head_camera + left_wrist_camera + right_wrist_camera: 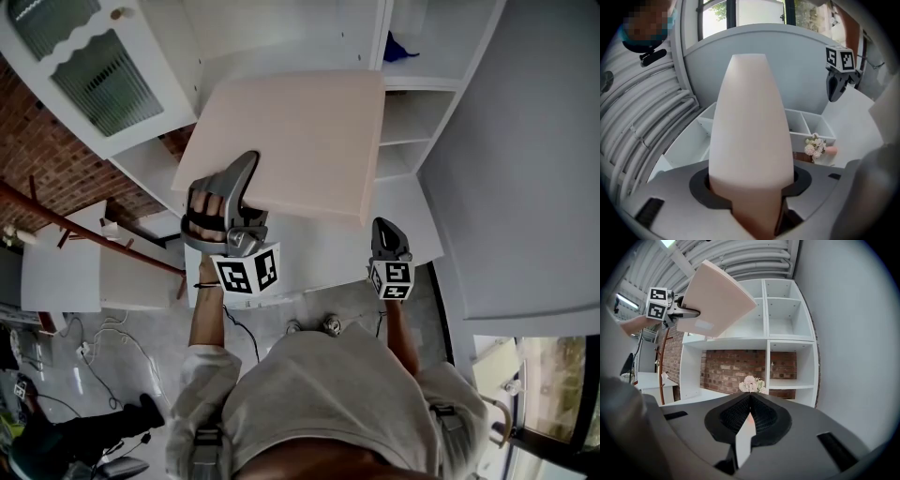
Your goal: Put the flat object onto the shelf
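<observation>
Raised and tilted, a pale pink flat board (pixel 291 141) hangs in front of a white shelf unit (pixel 417 112), whose open compartments lie at 1 o'clock of it in the head view. The left gripper (pixel 246 178) pinches the board's near edge at about 7 o'clock, with its jaws pressed on both faces. The right gripper (pixel 387 234) hangs just off the board's 5 o'clock corner, apart from it, its jaws pressed together on nothing. In the right gripper view, a small bunch of pale flowers (pixel 751 384) sits on a lower ledge at 5 o'clock of the board, with a brick wall (pixel 736 366) showing behind the shelves.
</observation>
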Demonstrator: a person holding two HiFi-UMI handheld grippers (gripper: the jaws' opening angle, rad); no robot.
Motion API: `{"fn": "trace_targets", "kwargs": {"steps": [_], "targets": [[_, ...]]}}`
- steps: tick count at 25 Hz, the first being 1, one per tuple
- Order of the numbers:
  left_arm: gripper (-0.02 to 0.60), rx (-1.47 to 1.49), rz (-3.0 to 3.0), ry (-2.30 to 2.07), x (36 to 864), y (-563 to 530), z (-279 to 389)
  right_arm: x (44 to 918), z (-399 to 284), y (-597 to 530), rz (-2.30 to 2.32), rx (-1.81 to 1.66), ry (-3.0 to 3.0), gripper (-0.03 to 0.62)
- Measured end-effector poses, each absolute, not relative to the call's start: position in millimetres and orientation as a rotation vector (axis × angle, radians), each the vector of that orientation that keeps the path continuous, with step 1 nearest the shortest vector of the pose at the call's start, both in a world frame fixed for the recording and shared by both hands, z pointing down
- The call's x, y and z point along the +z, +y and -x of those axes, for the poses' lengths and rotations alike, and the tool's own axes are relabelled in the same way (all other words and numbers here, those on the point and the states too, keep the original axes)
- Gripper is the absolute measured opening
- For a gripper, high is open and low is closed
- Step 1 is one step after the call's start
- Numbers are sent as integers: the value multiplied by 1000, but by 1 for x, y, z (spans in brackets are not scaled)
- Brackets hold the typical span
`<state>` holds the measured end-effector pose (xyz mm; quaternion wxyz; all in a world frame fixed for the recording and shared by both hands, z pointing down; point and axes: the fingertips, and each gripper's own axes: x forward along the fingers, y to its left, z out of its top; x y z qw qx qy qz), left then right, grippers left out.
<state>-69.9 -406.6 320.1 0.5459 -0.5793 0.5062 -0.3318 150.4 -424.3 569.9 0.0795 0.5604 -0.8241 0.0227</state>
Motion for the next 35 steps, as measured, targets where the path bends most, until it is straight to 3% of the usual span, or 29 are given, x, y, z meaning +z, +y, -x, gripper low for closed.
{"fn": "trace_targets", "kwargs": {"steps": [35], "targets": [[284,-1101,1242,1144,343,-568,89,580,-153,-436,-1693,98,-2441,29]]}}
